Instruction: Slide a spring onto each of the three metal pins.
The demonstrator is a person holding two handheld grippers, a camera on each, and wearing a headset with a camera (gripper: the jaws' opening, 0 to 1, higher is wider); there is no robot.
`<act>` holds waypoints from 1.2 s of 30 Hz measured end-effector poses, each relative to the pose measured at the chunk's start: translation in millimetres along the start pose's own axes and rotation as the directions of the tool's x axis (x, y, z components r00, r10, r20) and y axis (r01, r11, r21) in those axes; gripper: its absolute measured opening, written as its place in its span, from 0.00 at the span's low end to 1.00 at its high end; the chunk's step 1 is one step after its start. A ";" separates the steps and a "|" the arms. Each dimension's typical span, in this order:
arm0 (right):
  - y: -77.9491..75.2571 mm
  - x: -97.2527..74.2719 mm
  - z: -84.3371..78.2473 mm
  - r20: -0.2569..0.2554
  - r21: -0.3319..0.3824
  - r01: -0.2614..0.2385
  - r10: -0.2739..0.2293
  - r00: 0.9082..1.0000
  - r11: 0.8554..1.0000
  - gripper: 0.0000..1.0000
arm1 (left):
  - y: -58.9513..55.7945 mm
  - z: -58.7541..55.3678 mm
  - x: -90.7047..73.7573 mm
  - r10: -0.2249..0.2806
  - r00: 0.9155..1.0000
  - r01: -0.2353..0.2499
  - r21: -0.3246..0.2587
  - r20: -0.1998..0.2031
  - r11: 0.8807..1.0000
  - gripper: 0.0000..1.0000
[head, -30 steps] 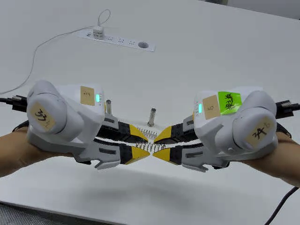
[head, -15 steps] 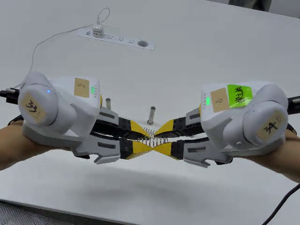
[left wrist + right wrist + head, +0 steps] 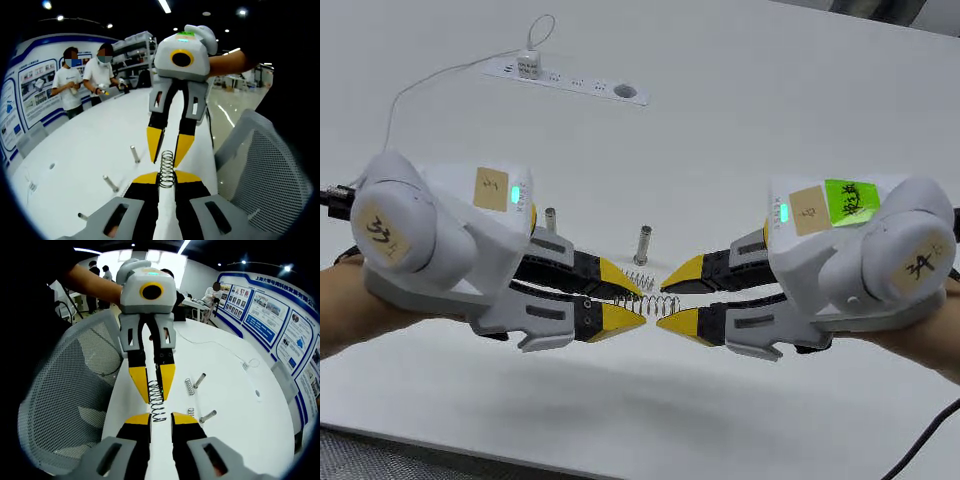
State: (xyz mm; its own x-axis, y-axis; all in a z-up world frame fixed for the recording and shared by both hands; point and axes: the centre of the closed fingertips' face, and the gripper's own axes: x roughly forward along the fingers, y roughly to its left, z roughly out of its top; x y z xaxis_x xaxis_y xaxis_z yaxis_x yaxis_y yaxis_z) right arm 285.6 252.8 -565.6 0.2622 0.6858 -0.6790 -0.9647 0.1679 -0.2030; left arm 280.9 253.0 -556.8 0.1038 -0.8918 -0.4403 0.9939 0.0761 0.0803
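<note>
**Spring held between my two grippers**

My left gripper (image 3: 166, 178) is closed on one end of the spring (image 3: 166, 162), pinching it between the yellow tips; my right gripper (image 3: 160, 419) is open, its jaws apart around the spring's other end; the spring hangs roughly level above the white table (image 3: 740, 130); a metal pin (image 3: 643, 246) stands upright just behind, a loose spring (image 3: 640, 282) lying at its foot.

Head view high, downward; gripper views low, face to face; spring (image 3: 166, 169) shared

Silvery spring (image 3: 660, 301); white table (image 3: 720, 120); green sticker (image 3: 852, 202), perhaps black-scribbled.
</note>
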 end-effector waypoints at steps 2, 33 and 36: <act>-0.1 -0.6 0.8 0.008 0.006 -0.002 0.002 1.000 1.000 0.15 | 0.9 0.6 -0.8 0.005 1.000 -0.005 0.007 0.003 1.000 0.10; -4.3 -17.6 50.6 0.256 0.156 -0.066 0.024 0.966 0.986 0.11 | 8.3 2.5 -1.8 0.039 0.999 -0.038 0.049 -0.020 0.998 0.10; -4.5 -17.3 53.2 0.263 0.157 -0.064 0.021 0.964 0.985 0.11 | 8.6 2.8 -1.6 0.041 0.999 -0.040 0.044 -0.017 0.998 0.10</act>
State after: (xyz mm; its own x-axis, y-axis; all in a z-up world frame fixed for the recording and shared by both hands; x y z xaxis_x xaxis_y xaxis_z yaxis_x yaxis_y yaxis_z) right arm 284.1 277.8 -515.5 0.2260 0.8514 -0.4734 -0.9715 0.2326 -0.0453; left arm 289.2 253.9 -553.0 0.1453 -0.8800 -0.4521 0.9862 0.0922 0.1376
